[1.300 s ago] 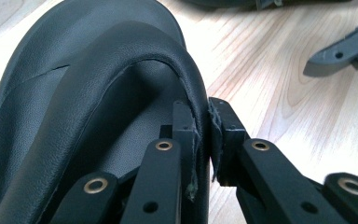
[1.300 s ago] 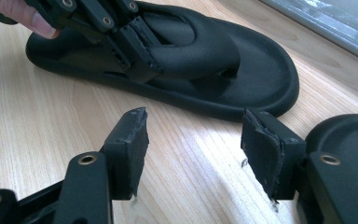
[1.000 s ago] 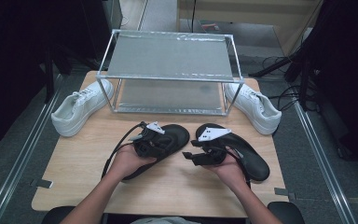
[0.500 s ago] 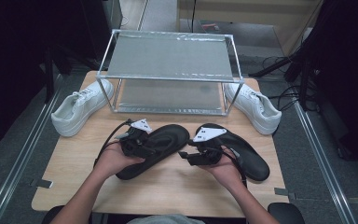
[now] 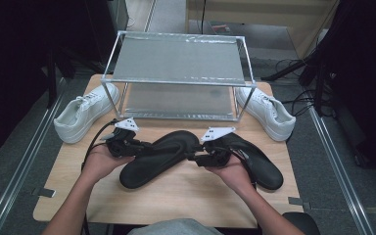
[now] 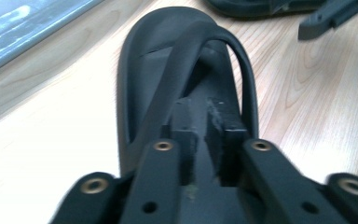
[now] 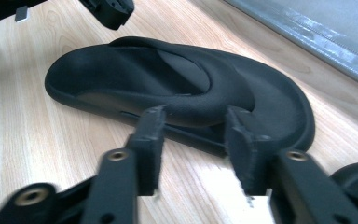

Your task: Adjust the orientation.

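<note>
The left gripper (image 5: pixel 139 147), jaws just closed, clamps the heel end of the black sandal (image 5: pixel 159 157), lying diagonally mid-tabletop with its toe toward the right gripper (image 5: pixel 194 157), whose half-open, closing jaws straddle its near rim ungripped; no brand or writing is readable

Matt black rubbery flip-flop (image 7: pixel 182 88), pale smooth wood-grain desk (image 5: pixel 186 196), shiny metal-framed rack (image 5: pixel 176 81) with frosted shelves, white leather-look sneakers (image 5: pixel 81 117)
</note>
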`<state>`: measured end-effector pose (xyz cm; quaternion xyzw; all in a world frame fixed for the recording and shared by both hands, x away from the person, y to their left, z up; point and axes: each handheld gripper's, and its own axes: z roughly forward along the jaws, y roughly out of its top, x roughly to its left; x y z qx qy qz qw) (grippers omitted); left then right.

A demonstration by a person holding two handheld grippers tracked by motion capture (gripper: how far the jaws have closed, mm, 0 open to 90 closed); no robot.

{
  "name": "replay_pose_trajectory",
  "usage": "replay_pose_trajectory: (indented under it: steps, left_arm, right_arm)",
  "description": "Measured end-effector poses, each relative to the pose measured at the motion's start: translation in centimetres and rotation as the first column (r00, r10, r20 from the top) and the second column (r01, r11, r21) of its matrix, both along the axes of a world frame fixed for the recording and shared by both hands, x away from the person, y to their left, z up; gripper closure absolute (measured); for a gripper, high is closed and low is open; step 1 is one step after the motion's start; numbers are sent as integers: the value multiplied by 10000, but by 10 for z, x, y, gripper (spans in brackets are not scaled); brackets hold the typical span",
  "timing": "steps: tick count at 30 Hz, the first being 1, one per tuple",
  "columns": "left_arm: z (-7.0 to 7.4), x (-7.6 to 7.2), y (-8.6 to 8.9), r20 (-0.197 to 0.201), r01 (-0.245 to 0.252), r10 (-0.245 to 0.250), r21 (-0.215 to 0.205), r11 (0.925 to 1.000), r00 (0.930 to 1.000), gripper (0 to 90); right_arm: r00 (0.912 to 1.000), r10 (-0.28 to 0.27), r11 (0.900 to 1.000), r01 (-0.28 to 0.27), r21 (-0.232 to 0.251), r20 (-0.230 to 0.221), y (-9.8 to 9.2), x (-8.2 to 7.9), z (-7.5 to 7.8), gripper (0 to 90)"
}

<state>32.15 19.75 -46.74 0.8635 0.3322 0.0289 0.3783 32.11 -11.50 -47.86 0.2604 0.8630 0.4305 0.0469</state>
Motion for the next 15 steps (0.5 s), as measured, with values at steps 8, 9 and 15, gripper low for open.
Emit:
replay_pose_trajectory:
  steps: [8, 9, 15]
  left_arm:
    - [-13, 8, 11, -154, -165, 167, 165, 9997, 9997, 897]
    - [-15, 9, 11, -88, -192, 194, 185, 9996, 9998, 897]
    - [-21, 7, 18, 174, -401, 398, 210, 9990, 9991, 900]
  right_arm:
    - [9986, 406, 9991, -411, -139, -339, 3, 6, -2, 874]
    - [9985, 425, 9990, -430, -155, -351, 4, 6, -2, 900]
    - [9989, 301, 9995, -301, -15, -367, 11, 9, -9, 900]
